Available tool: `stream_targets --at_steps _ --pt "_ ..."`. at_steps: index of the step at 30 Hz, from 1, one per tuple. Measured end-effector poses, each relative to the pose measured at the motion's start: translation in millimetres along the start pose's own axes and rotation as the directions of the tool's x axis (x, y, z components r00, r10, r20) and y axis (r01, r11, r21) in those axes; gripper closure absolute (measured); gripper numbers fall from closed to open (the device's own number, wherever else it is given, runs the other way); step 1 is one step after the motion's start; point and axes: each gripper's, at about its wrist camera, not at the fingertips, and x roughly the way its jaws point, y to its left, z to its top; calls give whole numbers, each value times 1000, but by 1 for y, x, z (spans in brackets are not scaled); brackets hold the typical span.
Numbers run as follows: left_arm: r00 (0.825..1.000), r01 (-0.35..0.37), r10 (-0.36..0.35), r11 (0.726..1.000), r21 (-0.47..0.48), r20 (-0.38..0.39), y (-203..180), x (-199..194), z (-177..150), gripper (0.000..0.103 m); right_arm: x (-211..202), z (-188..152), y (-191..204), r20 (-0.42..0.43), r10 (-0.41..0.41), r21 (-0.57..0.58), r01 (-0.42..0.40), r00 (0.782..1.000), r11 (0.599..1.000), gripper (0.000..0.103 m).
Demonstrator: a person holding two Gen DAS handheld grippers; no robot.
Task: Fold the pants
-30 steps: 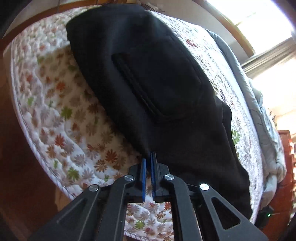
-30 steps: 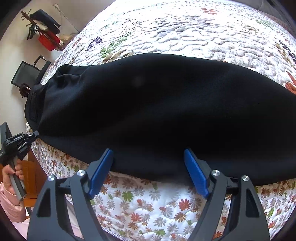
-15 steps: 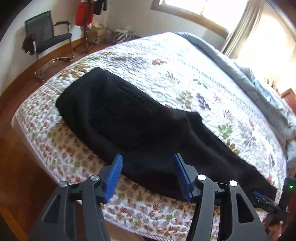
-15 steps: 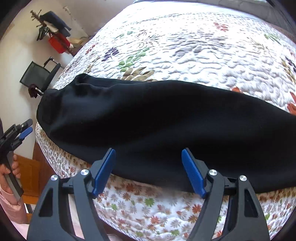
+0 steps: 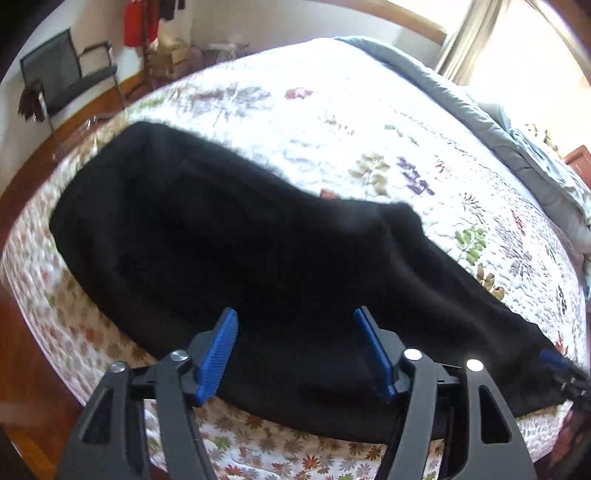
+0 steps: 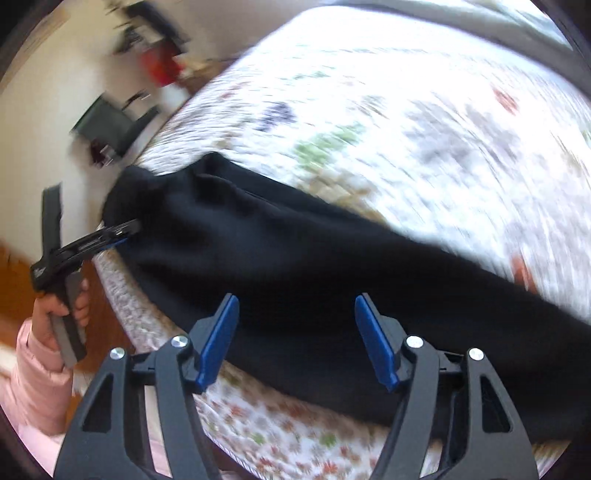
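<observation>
Black pants (image 5: 258, 266) lie folded lengthwise along the near edge of a bed with a floral quilt (image 5: 369, 122). My left gripper (image 5: 297, 350) is open and empty, hovering above the pants' near edge. My right gripper (image 6: 295, 339) is also open and empty above the near edge of the pants (image 6: 295, 266). In the right wrist view the left gripper (image 6: 92, 240) shows at the waist end, held by a hand in a pink sleeve. In the left wrist view the right gripper's tip (image 5: 557, 363) shows at the leg end.
A dark chair (image 5: 70, 81) and red clothes on a rack (image 5: 138, 22) stand by the far wall on the wood floor (image 5: 22, 354). A grey duvet (image 5: 498, 122) lies along the bed's far side near a bright window. The right wrist view is motion-blurred.
My left gripper let go of the pants' edge, opened and drew back. My right gripper stayed open and pulled back and leftward; both views now show more of the pants.
</observation>
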Motion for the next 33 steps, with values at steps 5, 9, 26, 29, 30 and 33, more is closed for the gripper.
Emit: stream_targets --at_steps 5,9,26,29,30,33 --pt "999 -41 41 999 -23 -6 17 10 7 31 40 49 23 -65 80 -164 -90 995 982 37" --pt "998 -53 52 996 -67 -19 39 25 10 31 72 68 31 -135 103 -228 -132 985 965 37" --pt "1000 -1 2 999 -52 13 41 25 11 16 117 83 30 -234 64 -307 -137 970 942 42" --pt "1000 0 0 999 -54 5 41 26 12 16 123 81 36 -232 -1 -354 -84 973 931 65" --pt "1000 0 1 998 -56 6 41 26 12 16 121 80 36 -225 -26 -374 -61 974 926 77" --pt "1000 8 -7 996 -87 14 44 23 13 16 111 84 33 -227 26 -347 -105 974 932 100"
